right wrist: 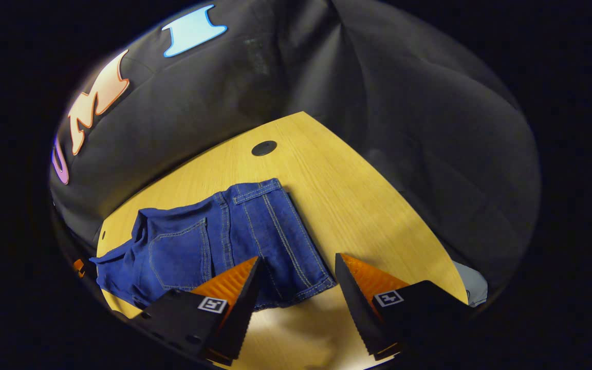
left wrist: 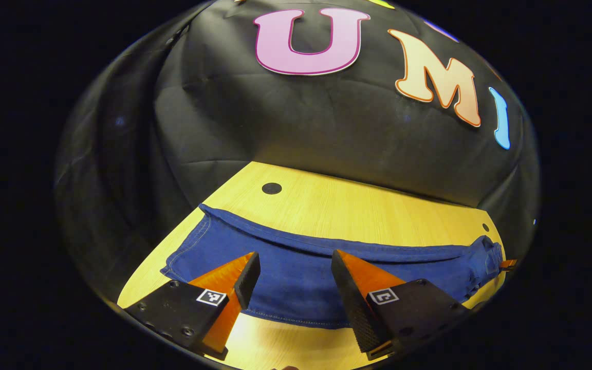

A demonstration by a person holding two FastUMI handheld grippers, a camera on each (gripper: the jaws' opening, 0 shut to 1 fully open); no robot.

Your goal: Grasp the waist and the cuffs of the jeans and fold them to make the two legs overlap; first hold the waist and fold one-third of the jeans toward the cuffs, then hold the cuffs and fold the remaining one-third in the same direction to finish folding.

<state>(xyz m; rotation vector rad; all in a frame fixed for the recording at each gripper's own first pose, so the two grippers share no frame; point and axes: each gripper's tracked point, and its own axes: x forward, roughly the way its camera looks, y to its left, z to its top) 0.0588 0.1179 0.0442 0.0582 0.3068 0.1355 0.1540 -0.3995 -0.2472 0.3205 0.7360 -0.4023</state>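
Both grippers agape over denim, nothing gripped.
Left gripper (left wrist: 296, 280): my fingers spread wide above the leg end of the jeans (left wrist: 296, 277), which lie flat along the wooden table (left wrist: 357, 205). Right gripper (right wrist: 296, 282): my fingers likewise parted, just over the near hem of the jeans (right wrist: 224, 236), back pocket (right wrist: 180, 252) up, on the table (right wrist: 357, 205).
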